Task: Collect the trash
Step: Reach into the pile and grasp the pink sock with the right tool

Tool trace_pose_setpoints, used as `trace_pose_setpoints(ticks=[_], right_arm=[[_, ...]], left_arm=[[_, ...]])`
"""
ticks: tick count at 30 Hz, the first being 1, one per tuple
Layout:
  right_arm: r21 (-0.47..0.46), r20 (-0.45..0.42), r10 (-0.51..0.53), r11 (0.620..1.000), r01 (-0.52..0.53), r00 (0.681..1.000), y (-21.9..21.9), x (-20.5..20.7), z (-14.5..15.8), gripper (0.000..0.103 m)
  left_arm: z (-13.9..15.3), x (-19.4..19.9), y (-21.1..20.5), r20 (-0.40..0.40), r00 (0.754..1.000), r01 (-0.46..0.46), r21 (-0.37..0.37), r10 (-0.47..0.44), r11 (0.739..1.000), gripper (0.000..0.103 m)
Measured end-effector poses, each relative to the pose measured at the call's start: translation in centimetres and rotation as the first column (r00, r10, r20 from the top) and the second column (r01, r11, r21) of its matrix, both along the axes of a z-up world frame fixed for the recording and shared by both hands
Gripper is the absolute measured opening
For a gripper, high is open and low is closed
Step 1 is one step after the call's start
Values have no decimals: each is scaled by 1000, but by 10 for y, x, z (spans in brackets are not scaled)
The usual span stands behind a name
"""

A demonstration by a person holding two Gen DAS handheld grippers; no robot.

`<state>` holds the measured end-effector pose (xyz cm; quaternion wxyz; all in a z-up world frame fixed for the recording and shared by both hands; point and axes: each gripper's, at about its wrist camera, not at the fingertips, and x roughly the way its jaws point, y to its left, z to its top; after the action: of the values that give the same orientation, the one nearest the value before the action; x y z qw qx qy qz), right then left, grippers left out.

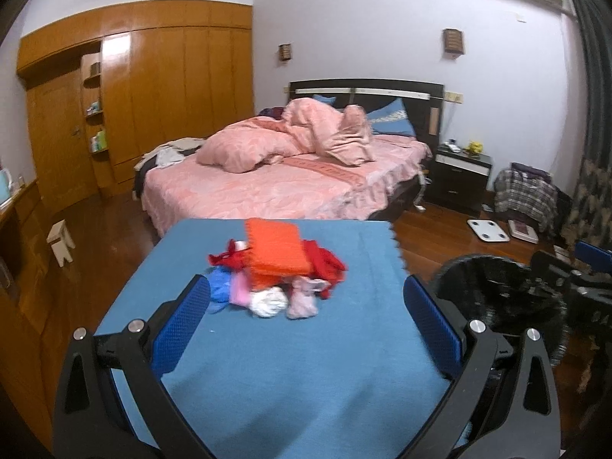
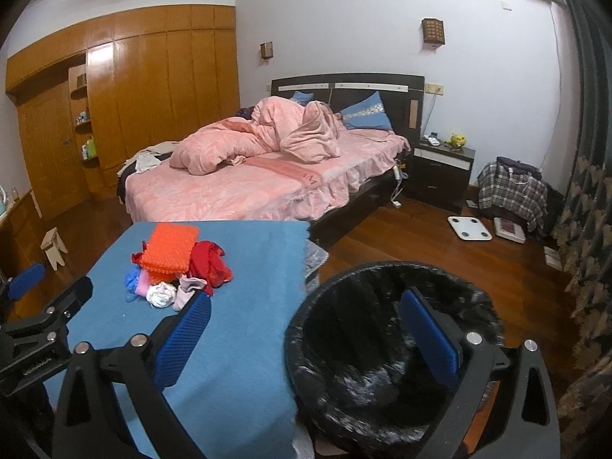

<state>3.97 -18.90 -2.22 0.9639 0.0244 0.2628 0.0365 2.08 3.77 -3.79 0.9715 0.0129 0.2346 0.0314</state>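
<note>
Trash pile (image 1: 273, 279) sits on the blue cloth-covered table (image 1: 290, 363), dead ahead of my left gripper (image 1: 310, 306) and just beyond its fingertips; from my right gripper (image 2: 306, 329) it's ahead and off to the left. Pile looks like crumpled stuff: white wad (image 1: 269, 303) nearest me, pink scraps, a blue piece, red crumpled material, with an orange textured pad (image 1: 276, 246) lying on top. I'd judge it all light and soft, compressible, no fragility concern; the pad looks semi-stiff and may slide off if bumped. Best first grab: the white wad at the near edge, pinched across its bulk. Both grippers have jaws spread wide, nothing held. Black-bagged trash bin (image 2: 386, 348) is beside the table's right edge, directly under my right gripper; short carry from pile to bin.
</note>
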Motion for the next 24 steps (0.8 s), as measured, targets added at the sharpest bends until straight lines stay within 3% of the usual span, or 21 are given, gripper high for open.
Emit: trace_pose_setpoints(ticks=[5, 11, 16, 24], right_arm=[[12, -17, 47, 999, -47, 999, 33, 26, -23, 97], [31, -76, 100, 995, -98, 992, 75, 74, -60, 86], [29, -124, 144, 990, -141, 982, 120, 104, -99, 79], [-4, -234, 217, 975, -224, 948, 161, 139, -134, 73]], left_arm=[[-22, 18, 44, -37, 995, -89, 1, 89, 996, 98], [-45, 38, 94, -64, 986, -153, -7, 152, 988, 98], [-73, 65, 115, -78, 985, -154, 21, 155, 988, 98], [-107, 101, 143, -135, 978, -164, -22, 160, 986, 98]])
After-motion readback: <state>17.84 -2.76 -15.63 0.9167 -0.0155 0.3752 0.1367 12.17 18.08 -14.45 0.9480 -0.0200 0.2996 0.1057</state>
